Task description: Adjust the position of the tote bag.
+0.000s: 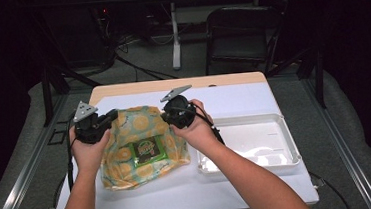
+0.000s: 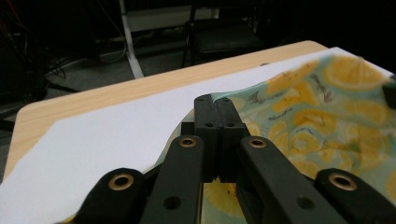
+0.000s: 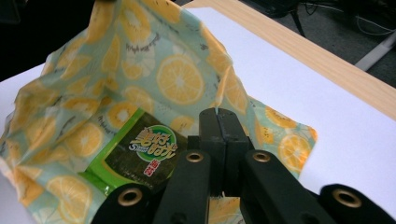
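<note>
White-covered wooden table (image 1: 234,105), dark room | we see lemon-print cloth (image 1: 142,148) lying left of white tray (image 1: 286,141), green packet (image 1: 149,150) on it | left gripper (image 2: 215,105) pinching cloth's edge | right gripper (image 3: 219,116) pinching raised cloth fold

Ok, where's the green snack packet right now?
In the high view the green snack packet lies on the lemon-print cloth left of centre, between the two hands, with the white plastic tray to its right.

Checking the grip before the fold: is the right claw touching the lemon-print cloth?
Touching. In the right gripper view the right claw has its jaws shut on a raised edge of the lemon-print cloth.
</note>
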The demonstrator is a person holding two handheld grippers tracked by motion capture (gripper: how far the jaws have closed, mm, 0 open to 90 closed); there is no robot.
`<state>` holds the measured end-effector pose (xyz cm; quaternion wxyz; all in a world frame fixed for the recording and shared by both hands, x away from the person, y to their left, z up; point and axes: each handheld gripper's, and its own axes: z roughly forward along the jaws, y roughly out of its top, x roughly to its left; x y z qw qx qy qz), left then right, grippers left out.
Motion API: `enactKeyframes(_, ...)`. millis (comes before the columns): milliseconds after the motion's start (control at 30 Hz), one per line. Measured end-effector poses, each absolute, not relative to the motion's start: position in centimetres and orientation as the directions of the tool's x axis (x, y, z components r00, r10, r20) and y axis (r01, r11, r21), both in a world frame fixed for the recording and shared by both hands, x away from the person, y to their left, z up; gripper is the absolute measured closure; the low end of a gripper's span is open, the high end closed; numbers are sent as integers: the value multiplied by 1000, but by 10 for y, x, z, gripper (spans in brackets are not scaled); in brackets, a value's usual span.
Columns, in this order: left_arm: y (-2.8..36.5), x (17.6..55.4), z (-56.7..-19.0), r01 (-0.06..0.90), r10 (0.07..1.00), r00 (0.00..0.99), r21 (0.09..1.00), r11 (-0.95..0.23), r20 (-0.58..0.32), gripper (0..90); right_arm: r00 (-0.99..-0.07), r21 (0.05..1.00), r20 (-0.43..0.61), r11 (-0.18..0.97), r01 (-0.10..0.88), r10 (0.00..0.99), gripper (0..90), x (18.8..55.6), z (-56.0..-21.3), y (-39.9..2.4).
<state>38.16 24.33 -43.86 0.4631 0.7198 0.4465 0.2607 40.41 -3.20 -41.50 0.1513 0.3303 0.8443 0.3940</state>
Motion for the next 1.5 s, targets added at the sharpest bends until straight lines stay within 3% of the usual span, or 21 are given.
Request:
enactKeyframes(300, 243, 376, -436, 399, 882, 470, 901, -170, -41, 738, -716, 761, -6, 468, 450, 699, 900, 417, -420, -29)
enactKeyframes(667, 244, 363, -432, 402, 879, 475, 899, -175, -41, 645, -647, 745, 27, 417, 521, 762, 900, 446, -436, -39)
enactKeyframes(1500, 239, 350, -452, 463, 864, 501, 859, -221, -48, 610, -582, 689, 85, 374, 621, 809, 900, 477, -481, -52)
